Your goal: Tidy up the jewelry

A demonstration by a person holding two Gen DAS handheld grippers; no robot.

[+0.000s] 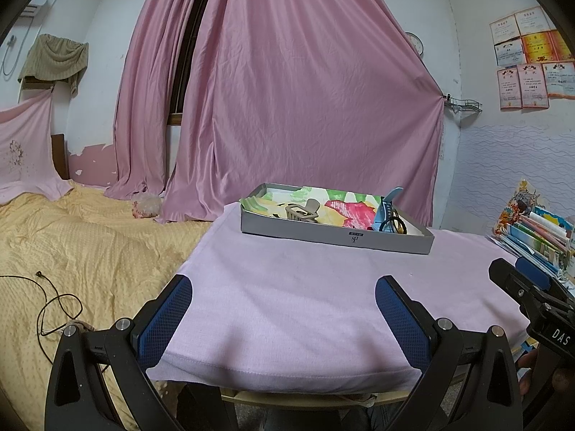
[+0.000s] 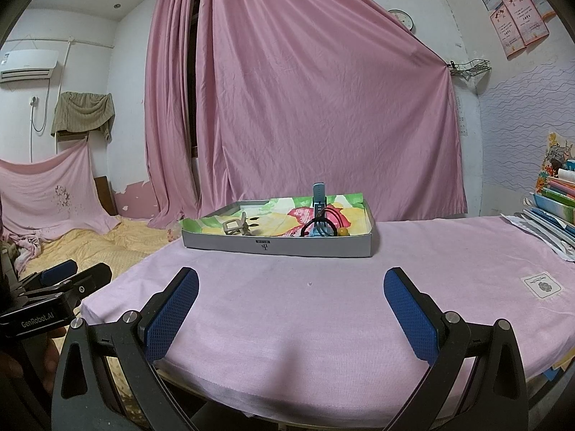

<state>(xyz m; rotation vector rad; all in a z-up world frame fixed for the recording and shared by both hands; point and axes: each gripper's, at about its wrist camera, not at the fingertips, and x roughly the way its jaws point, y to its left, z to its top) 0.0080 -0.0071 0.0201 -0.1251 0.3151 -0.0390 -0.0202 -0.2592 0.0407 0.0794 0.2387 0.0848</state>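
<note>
1 tray point(image 2: 276, 246) | 1 hair claw point(image 2: 235, 227) | 1 blue watch point(image 2: 319, 201) | left hand-held gripper point(image 1: 284, 285) empty, spread | right hand-held gripper point(image 2: 291, 280) empty, spread

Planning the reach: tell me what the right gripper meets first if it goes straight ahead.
Probably the grey tray's near wall; the open right gripper sits above bare pink cloth before it. Depth is unclear.

Bare pink cloth point(image 2: 305, 309) lies open up to the grey tray point(image 2: 276, 246); stacked books point(image 2: 555, 201) crowd the right edge
</note>
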